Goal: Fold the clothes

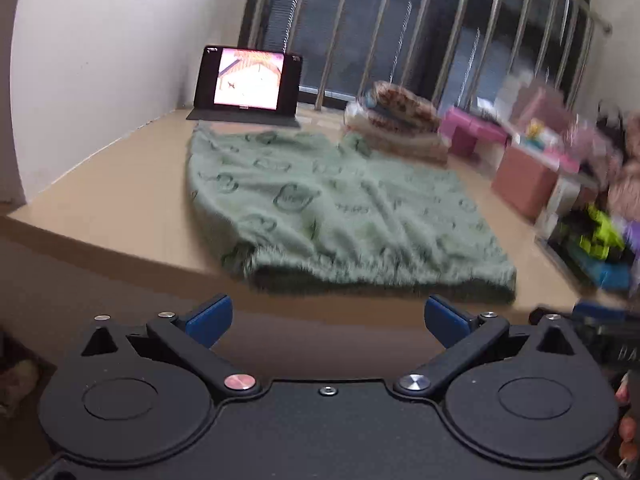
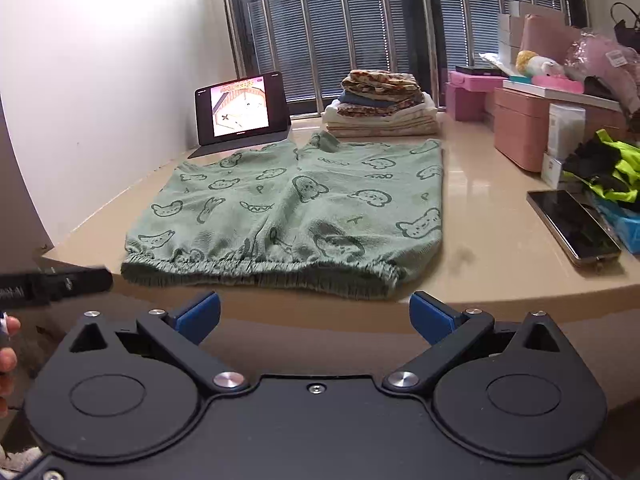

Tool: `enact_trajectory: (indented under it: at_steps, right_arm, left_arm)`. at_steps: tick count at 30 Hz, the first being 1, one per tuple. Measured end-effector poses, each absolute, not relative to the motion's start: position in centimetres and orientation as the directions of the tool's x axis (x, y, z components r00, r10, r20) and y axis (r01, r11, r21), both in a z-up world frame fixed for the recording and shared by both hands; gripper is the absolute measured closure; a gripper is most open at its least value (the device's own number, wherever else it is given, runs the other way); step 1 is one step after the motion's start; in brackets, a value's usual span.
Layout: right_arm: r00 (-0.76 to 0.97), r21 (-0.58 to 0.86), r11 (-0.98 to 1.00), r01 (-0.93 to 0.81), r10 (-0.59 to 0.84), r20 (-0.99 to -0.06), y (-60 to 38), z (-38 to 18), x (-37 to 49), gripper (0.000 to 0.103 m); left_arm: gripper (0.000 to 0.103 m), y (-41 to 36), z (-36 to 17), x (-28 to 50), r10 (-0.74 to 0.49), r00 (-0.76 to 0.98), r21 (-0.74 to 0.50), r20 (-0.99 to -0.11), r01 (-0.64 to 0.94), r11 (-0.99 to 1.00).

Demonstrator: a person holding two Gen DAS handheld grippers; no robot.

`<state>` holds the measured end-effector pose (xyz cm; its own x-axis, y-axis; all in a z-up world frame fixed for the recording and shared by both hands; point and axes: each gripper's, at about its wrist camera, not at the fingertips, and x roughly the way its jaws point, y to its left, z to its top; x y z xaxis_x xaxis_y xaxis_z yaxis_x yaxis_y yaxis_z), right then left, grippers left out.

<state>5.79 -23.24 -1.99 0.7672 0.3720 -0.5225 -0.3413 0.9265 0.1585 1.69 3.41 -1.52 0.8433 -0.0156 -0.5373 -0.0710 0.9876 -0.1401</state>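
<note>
Beige glossy desk [image 2: 480, 208] under a barred window: green bear-print shorts [image 2: 288, 216] lie flat mid-frame, unfolded. My left tool [image 1: 328, 320] and right tool [image 2: 314, 316] gape wide, empty, short of the waistband. Folded stack of clothes [image 2: 380, 104] upper centre suggests earlier garments are done.

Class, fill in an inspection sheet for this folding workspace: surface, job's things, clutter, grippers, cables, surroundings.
Surface: glossy beige table, bare around the garment.
Job's things: green bear-print shorts lying flat, elastic waistband at the near edge; folded clothes stack behind them.
Clutter: tablet showing a picture; phone face up at right; pink boxes; neon yellow-black cloth.
Grippers: left gripper and right gripper both open, empty, short of the table edge.
Cables: nothing seen.
Surroundings: white wall left; barred window behind.
</note>
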Motion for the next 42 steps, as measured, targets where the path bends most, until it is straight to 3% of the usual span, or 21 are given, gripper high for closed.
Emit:
enact_trajectory:
  at_steps: [4, 7, 13, 42]
  right_arm:
    - [0.783, 0.14, 0.932, -0.333, 0.356, -0.51, -23.1, -1.5, 4.2, 0.001]
    - [0.796, 0.127, 0.937, -0.326, 0.345, -0.498, -23.3, -1.2, 3.7, 0.001]
    - [0.802, 0.133, 0.942, -0.309, 0.333, -0.495, -23.6, -1.2, 3.7, 0.001]
    - [0.791, 0.123, 0.936, -0.328, 0.344, -0.506, -23.2, -1.5, 3.8, 0.001]
  left_arm:
    - [0.0, 1.8, -1.3, -0.6, 0.016, 0.883, -0.056, -0.469, -0.047, 0.997]
    - [0.0, 0.5, -1.3, -0.6, 0.052, 0.874, 0.014, -0.484, -0.052, 0.999]
    - [0.0, 0.6, -1.4, -0.3, 0.049, 0.84, -0.032, -0.54, -0.078, 0.996]
    - [0.0, 1.3, -2.2, -0.2, 0.061, 0.806, -0.08, -0.588, -0.133, 0.988]
